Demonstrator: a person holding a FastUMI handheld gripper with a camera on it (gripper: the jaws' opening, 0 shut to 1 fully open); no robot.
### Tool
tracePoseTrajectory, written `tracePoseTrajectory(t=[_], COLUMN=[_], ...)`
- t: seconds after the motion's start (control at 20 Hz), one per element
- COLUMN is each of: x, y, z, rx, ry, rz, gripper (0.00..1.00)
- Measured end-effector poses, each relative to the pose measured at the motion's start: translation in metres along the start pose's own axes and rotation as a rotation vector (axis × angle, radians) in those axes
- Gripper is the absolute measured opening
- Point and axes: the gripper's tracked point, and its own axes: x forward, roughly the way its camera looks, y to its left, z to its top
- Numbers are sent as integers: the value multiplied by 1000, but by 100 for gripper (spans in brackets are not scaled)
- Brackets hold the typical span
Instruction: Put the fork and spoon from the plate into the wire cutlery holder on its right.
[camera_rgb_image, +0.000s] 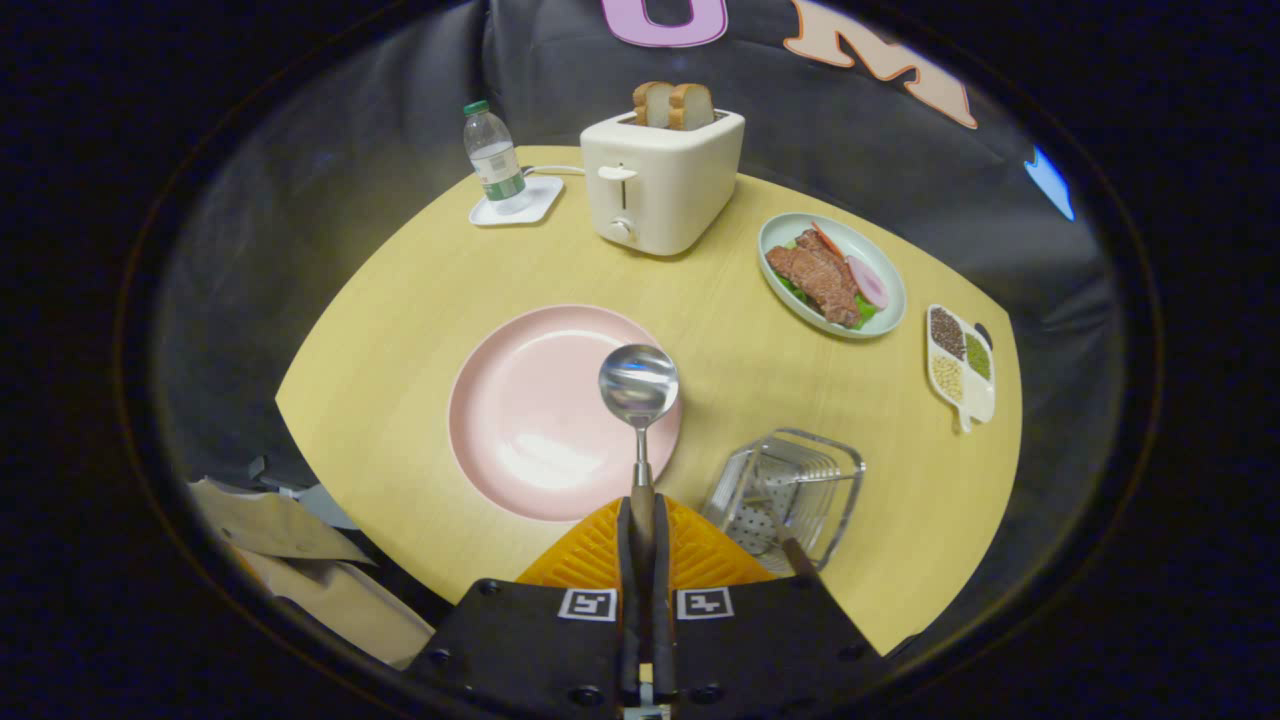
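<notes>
My gripper is shut on the wooden handle of a metal spoon. The spoon's bowl points away from the fingers and hangs over the right part of the pink plate. The plate's surface looks bare. Just right of the fingers stands the wire cutlery holder on the yellow table. The fork lies inside it, its brown handle sticking out toward me.
Beyond the plate stand a white toaster with two bread slices and a water bottle on a white coaster. A plate of meat and salad and a divided dish of grains lie to the right. Paper bags sit off the table's left edge.
</notes>
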Motion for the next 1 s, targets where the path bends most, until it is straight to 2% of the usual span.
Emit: tracePoseTrajectory(t=[0.3,0.5,1.0], x=[-29,-44,-46], y=[-40,-65,-97], z=[-10,-16,-36], rx=[-40,-115,-188], ry=[63,118,259], rz=[-14,-48,-84], gripper=[8,8,10])
